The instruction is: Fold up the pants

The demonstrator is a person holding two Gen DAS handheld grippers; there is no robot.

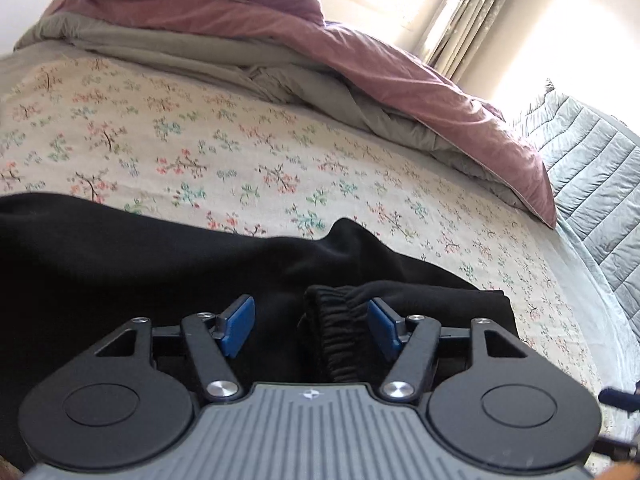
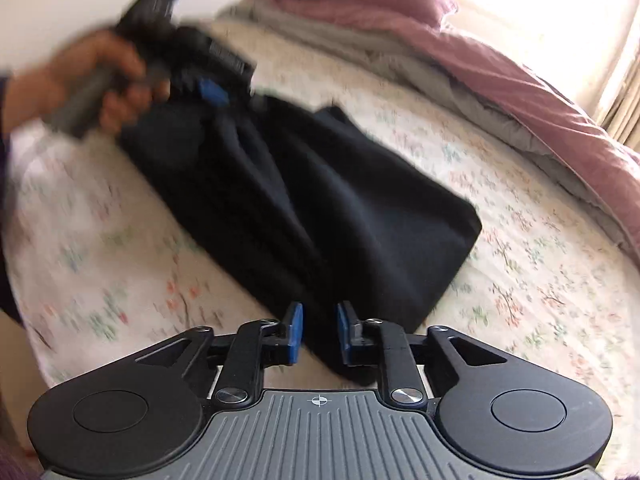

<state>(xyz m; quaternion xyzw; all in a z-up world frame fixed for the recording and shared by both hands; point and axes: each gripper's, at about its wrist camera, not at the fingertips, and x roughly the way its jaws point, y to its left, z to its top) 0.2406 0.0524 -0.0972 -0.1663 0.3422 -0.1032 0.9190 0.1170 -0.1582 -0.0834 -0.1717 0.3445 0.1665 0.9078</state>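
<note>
Pants: black pants [image 2: 320, 200] lie folded into a thick rectangle on the flowered bedsheet [image 1: 240, 152], stretching from one gripper to the other.
Left gripper: the left gripper [image 1: 311, 326] sits low over one end of the pants with its blue pads [image 1: 239, 324] spread wide and pressing on nothing.
Between its jaws: a ribbed waistband [image 1: 340, 340] bunches up in the gap, closer to the right-hand pad; I cannot tell whether it touches that pad.
Right gripper: the right gripper [image 2: 319, 330] hangs over the near corner of the pants, pads partly apart, with only cloth below the gap and nothing pinched.
Hand: across the pants from the right gripper, a hand [image 2: 100, 80] holds the other tool, blurred.
Beyond the grippers: a pink quilt [image 1: 400, 64] over a grey blanket [image 1: 200, 56] is heaped at the far side of the bed.
</note>
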